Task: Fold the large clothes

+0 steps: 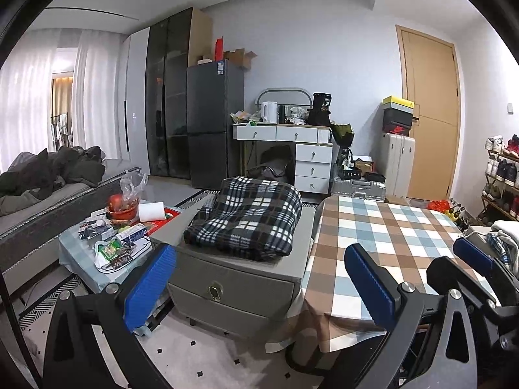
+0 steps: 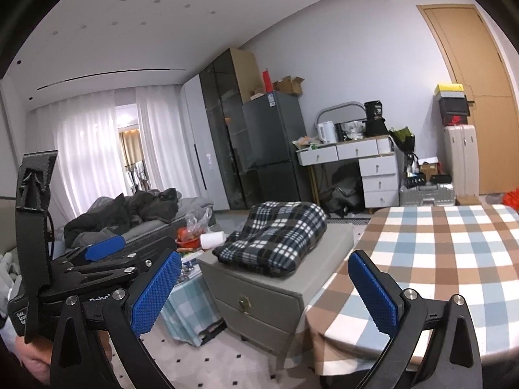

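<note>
Tools first, from the left wrist view: my left tool (image 1: 259, 278) fills the bottom of the frame with its blue pads spread wide and nothing between them. Above it, centre frame, a folded plaid blanket (image 1: 246, 217) lies on a grey drawer chest (image 1: 233, 285). The checked counter (image 1: 389, 227) runs along the right, and at the right edge my right tool (image 1: 476, 256) shows beside some pale cloth (image 1: 506, 233).

In the right wrist view, my right tool (image 2: 264, 287) is likewise wide open and empty at the bottom, the blanket (image 2: 275, 236) sitting centre frame, the counter (image 2: 438, 259) bare at lower right.

I judge this a step between garments; next I need to reach for a garment, perhaps that pale cloth, and spread it on the counter.
</note>
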`<state>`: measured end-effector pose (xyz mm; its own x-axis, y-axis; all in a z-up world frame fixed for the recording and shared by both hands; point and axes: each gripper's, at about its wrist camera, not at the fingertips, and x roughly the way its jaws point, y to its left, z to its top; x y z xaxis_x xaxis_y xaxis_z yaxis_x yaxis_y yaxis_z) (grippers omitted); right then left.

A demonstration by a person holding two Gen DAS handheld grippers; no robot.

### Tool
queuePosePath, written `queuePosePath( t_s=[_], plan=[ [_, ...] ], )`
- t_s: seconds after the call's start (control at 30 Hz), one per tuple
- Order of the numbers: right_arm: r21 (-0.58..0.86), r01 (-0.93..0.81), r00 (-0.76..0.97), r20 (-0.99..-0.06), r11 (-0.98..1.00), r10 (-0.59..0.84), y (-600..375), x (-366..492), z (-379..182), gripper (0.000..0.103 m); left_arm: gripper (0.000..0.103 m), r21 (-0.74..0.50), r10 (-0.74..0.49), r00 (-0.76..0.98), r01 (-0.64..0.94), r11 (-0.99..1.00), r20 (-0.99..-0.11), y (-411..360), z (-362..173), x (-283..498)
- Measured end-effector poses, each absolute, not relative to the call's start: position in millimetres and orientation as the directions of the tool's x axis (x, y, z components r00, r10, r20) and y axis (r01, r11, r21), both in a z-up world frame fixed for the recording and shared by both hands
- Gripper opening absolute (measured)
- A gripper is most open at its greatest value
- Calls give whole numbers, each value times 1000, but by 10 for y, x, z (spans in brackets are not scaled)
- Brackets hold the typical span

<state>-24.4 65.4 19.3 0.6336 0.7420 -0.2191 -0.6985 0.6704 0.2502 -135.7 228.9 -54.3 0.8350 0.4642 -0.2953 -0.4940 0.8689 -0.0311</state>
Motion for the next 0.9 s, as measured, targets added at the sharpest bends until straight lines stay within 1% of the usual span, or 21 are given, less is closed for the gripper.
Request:
queuePosePath(
  t_s=[0.5, 0.9],
  plan=[
    [257, -686, 657, -181, 680, 731, 584, -294, 212, 103, 101, -16, 462, 833, -490, 872, -305, 2287, -528, -1369],
    [242, -689, 661, -177, 683, 730, 598, -359, 225, 103, 102, -4, 453, 836, -478, 879, -311, 2269, -508, -1326]
  ],
)
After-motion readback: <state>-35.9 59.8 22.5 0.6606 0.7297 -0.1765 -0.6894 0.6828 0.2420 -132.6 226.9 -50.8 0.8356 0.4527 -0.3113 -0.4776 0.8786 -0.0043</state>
